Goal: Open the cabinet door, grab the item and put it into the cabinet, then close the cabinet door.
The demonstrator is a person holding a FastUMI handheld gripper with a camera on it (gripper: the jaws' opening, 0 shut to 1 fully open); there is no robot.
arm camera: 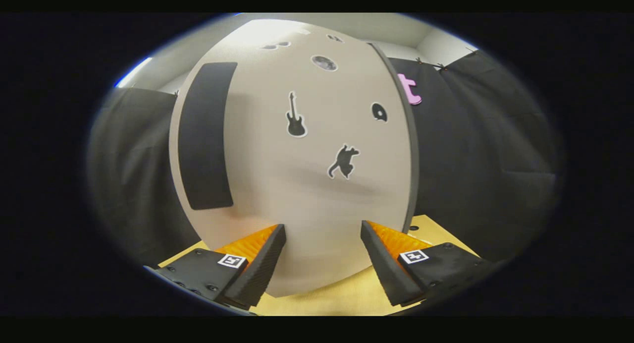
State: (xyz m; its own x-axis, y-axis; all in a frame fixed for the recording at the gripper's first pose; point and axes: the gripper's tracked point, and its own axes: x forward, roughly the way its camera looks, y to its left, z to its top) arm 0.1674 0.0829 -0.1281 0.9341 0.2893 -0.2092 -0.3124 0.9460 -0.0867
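My tool (323, 234) hangs open, gripping nothing, before one closed beige cabinet door (277, 184) bearing one long black handle (205, 135) and several black stickers (295, 117), above a yellow desk (342, 298).

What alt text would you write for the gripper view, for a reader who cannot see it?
The gripper is open, its fingers spread just in front of a closed pale cabinet door. The door carries a long dark handle and guitar and cat stickers, and the cabinet stands on a yellow table.
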